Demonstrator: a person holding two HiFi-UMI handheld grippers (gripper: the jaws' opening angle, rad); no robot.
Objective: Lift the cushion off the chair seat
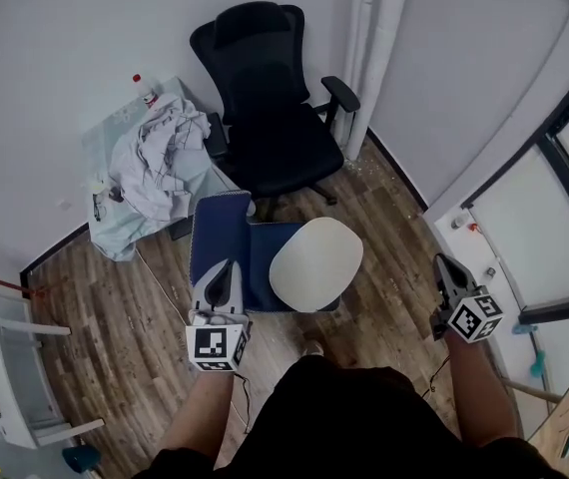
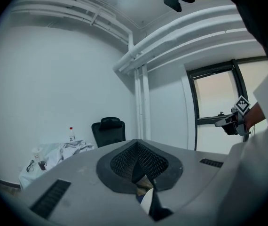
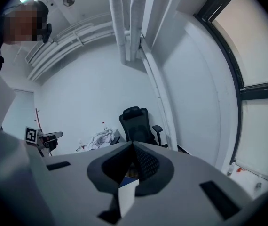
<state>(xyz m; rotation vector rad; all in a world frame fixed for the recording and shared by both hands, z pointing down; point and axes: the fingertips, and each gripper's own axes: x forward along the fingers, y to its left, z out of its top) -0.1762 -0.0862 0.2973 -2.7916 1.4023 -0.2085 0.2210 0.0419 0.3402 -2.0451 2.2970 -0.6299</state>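
Observation:
A cream cushion lies on the seat of a blue chair, overhanging it on the right. The chair's blue backrest stands at the left. My left gripper hovers over the chair's left side, just left of the cushion, with its jaws together and nothing in them. My right gripper is off to the right of the cushion, well apart from it, shut and empty. Through the gaps below each gripper's own jaws a white patch shows; I cannot tell what it is.
A black office chair stands behind the blue one. A table with a heap of white cloth and a red-capped bottle sits at back left. White furniture is at the left, wall pipes behind, a window at the right.

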